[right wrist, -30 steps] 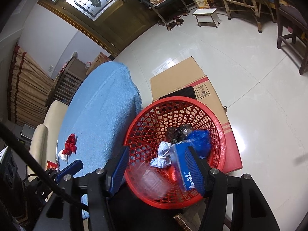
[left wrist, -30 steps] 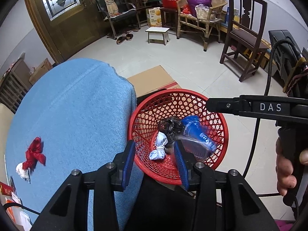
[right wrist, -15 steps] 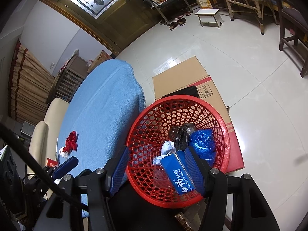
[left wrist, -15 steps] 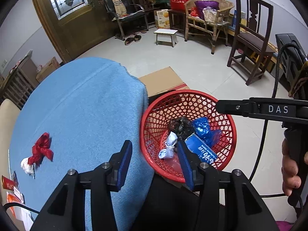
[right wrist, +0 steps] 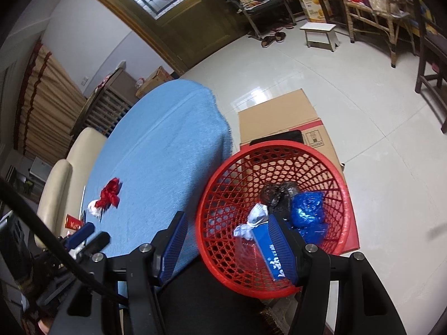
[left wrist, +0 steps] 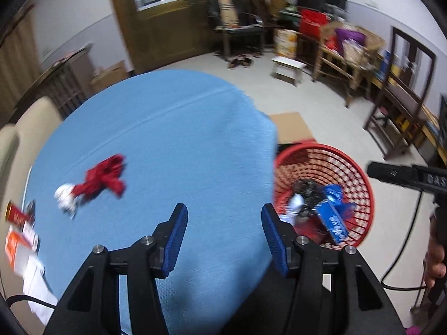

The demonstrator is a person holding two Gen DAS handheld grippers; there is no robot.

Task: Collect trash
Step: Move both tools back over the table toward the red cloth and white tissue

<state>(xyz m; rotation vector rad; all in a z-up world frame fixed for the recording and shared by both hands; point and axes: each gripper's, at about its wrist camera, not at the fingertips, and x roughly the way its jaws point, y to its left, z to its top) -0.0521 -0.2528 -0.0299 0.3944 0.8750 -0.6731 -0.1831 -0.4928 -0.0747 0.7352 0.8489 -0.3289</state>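
Note:
A red mesh basket (right wrist: 339,184) stands on the floor beside the blue-clothed table (left wrist: 173,145). It holds a blue packet (right wrist: 266,247), a blue bag (right wrist: 308,212), a black bag (right wrist: 275,194) and a white wad (right wrist: 252,222). A red and white scrap (left wrist: 97,182) lies on the cloth at the left; it also shows in the right wrist view (right wrist: 107,195). My left gripper (left wrist: 223,234) is open and empty over the table's near edge. My right gripper (right wrist: 227,244) is open and empty above the basket's near rim.
A flat cardboard box (right wrist: 279,117) lies on the floor behind the basket. Small red and orange packets (left wrist: 18,229) sit at the table's left edge. A cream chair (right wrist: 60,173) stands left of the table. Wooden chairs and a stool (right wrist: 320,33) stand far back.
My left gripper has swung left from over the basket to over the table edge, and its jaws have opened wider. The blue packet has dropped from the right gripper into the basket.

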